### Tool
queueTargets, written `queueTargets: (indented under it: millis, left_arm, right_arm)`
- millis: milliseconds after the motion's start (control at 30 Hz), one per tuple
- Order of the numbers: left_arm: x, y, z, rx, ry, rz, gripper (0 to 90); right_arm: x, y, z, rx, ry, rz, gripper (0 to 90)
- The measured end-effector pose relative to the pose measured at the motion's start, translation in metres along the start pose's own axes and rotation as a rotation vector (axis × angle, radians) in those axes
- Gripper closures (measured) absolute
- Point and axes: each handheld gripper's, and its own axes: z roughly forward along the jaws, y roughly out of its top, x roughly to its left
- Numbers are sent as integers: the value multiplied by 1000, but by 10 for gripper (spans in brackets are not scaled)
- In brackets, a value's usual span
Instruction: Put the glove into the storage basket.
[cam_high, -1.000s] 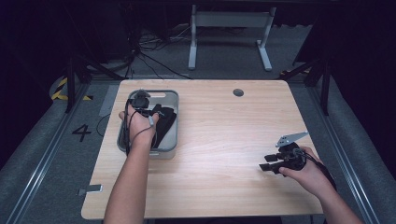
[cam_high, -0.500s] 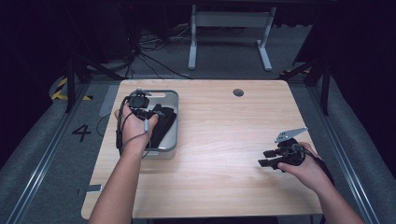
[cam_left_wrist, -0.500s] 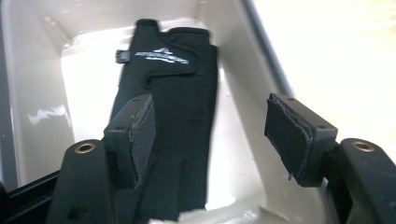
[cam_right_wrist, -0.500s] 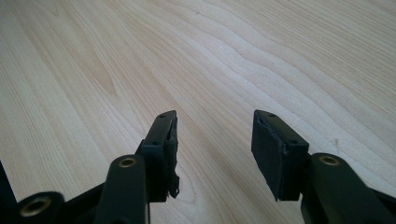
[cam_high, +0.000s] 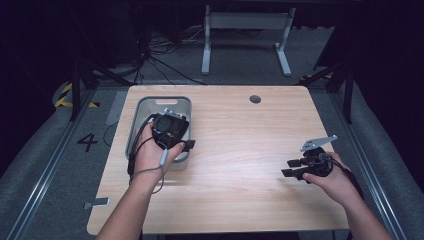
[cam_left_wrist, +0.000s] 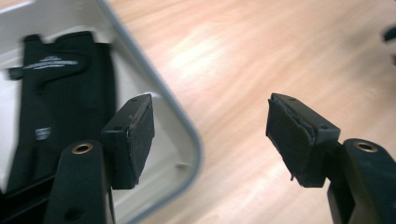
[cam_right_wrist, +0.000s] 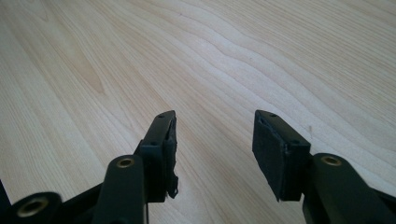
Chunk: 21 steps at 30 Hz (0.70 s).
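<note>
Bin (cam_high: 134, 131) on table (cam_high: 240, 150) left; black item (cam_left_wrist: 60, 116) inside bin.

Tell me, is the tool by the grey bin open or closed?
Open. The left tool has a wide gap between its pads, with nothing held, over the bin rim.

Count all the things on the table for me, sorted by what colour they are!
Grey: 1, the bin
Black: 3, the left hand-held gripper, the right hand-held gripper and the black item lying inside the bin
Total: 4
</note>
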Motion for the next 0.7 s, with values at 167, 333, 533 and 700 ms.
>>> queueTargets:
  millis: [167, 333, 533, 700]
  left_arm:
    - [-18, -13, 5, 11, -54, 66, 330]
    - [-30, -30, 13, 20, -85, 123, 339]
    - [-37, -46, 25, 25, -135, 160, 336]
    - [-36, -57, 36, 42, -168, 175, 315]
  right_arm:
    - [-1, -3, -2, 7, -3, 5, 491]
    - [-3, -6, -3, 5, -4, 8, 490]
    - [-5, -9, -2, 11, -8, 1, 487]
    - [-5, -10, -2, 2, -12, -5, 489]
